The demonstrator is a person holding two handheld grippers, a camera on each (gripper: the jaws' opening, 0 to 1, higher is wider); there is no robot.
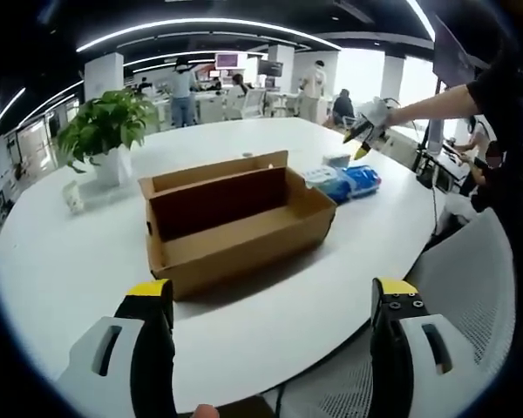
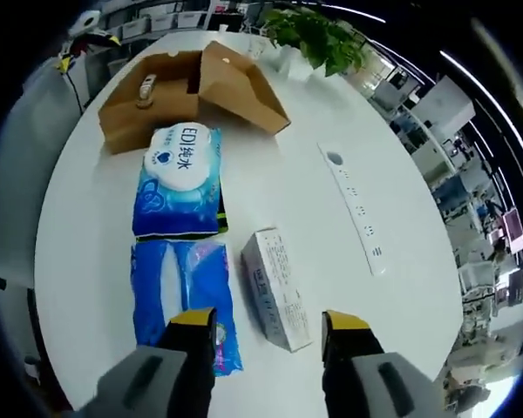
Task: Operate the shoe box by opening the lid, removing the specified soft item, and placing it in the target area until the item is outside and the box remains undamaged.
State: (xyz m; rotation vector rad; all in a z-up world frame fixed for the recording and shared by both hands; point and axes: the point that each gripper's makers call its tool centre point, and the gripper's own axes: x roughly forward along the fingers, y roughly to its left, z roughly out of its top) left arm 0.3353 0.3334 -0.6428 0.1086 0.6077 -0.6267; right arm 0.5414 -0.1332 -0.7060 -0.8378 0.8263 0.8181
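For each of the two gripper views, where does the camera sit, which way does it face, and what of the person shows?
Left gripper view: rides the open left gripper, low at the table edge, facing the open shoe box; the person's outstretched arm holds the right gripper beyond.
Right gripper view: rides the open right gripper, looking down along the table over the wipes packs toward the box.
Shared: box, wipes, potted plant.

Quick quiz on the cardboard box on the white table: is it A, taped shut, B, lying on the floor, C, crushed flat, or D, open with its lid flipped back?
D: in the left gripper view the cardboard box sits on the white table with its lid standing back and the inside exposed; both grippers, left and right, are apart from it with jaws spread.
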